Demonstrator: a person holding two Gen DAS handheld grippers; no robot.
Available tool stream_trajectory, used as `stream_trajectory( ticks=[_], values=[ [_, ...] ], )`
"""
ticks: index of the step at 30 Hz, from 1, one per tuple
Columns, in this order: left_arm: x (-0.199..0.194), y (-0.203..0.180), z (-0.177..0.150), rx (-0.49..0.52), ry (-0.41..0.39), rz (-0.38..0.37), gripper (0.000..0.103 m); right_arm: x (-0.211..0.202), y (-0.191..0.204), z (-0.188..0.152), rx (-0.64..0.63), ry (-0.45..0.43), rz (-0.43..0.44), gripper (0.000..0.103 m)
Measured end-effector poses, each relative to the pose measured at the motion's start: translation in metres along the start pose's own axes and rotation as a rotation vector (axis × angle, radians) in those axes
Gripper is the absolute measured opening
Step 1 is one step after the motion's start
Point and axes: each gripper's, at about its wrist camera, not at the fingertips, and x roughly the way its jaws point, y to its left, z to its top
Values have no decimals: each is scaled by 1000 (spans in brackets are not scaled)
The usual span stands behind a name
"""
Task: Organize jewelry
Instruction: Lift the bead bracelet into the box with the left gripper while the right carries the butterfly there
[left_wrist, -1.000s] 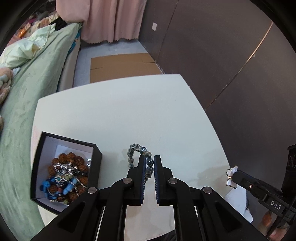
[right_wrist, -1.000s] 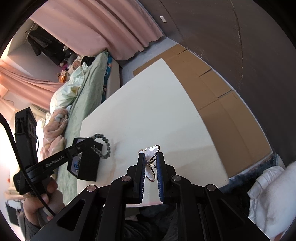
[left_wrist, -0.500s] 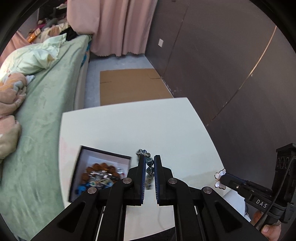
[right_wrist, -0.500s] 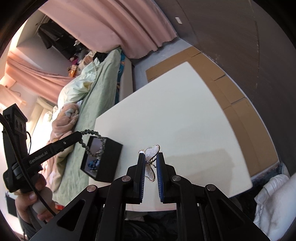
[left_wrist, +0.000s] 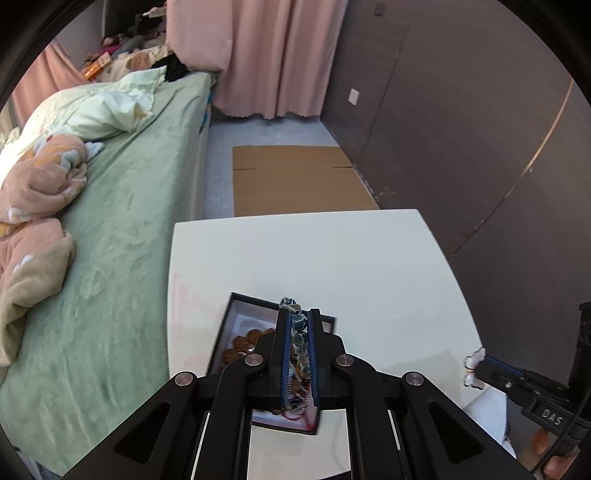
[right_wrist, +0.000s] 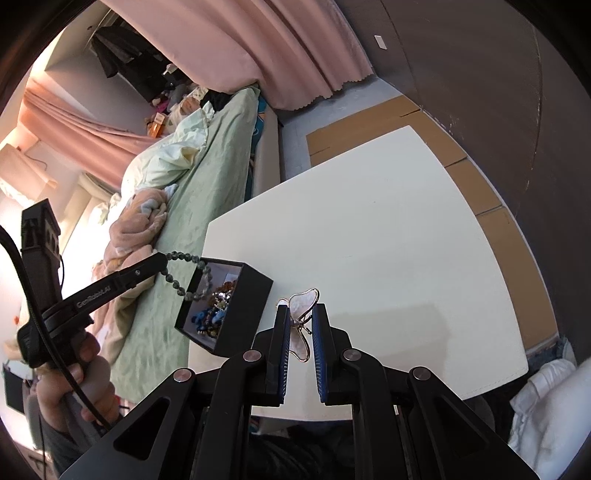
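My left gripper (left_wrist: 299, 314) is shut on a dark green bead bracelet (left_wrist: 298, 325) and holds it above the open black jewelry box (left_wrist: 236, 314). In the right wrist view the bracelet (right_wrist: 184, 273) hangs as a loop over the box (right_wrist: 251, 295), which holds several brown and blue bead pieces. My right gripper (right_wrist: 300, 310) is shut on a white butterfly hair clip (right_wrist: 303, 321), held above the white table (right_wrist: 369, 240) to the right of the box. The clip also shows in the left wrist view (left_wrist: 472, 365).
A bed with a green sheet (left_wrist: 122, 229) and bunched blankets runs along the table's left side. Flat cardboard (left_wrist: 295, 177) lies on the floor beyond the table. A dark wall (left_wrist: 461, 129) stands to the right. White cloth (right_wrist: 546, 402) lies past the near right corner.
My left gripper has lifted the bracelet off the table and moved left over the box. My right gripper still holds the butterfly clip in about the same place.
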Motion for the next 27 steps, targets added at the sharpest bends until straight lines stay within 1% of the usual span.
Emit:
stream_trajectory(
  ticks=[3,6,10,11,12,13,14,15,16,18,27],
  values=[
    [6,9,-2,-16,4,7,9,4,2,0,-4,8,-8,13],
    [14,19,-2,-34,19,-8,9,9,4,0,-7,18,-13,13],
    [29,32,-3,-71,88,-54,10,18,10,0,-20,35,-15,13],
    [31,34,-5,-76,95,-58,10,20,12,1,-23,39,-13,13],
    [31,36,-6,-78,95,-57,16,21,14,1,-26,41,-11,13],
    [30,38,-7,-80,93,-56,35,23,17,2,-30,45,-9,13],
    [29,40,-8,-86,87,-59,49,25,19,3,-35,49,-5,13],
    [27,43,-8,-94,77,-63,71,26,22,3,-39,51,-2,13],
    [22,47,-9,-107,51,-66,76,28,25,4,-45,53,2,13],
    [14,53,-10,-126,24,-66,77,33,34,6,-60,60,12,13],
    [-9,71,-14,-153,-9,-76,77,56,70,16,-109,90,45,13]
  ],
)
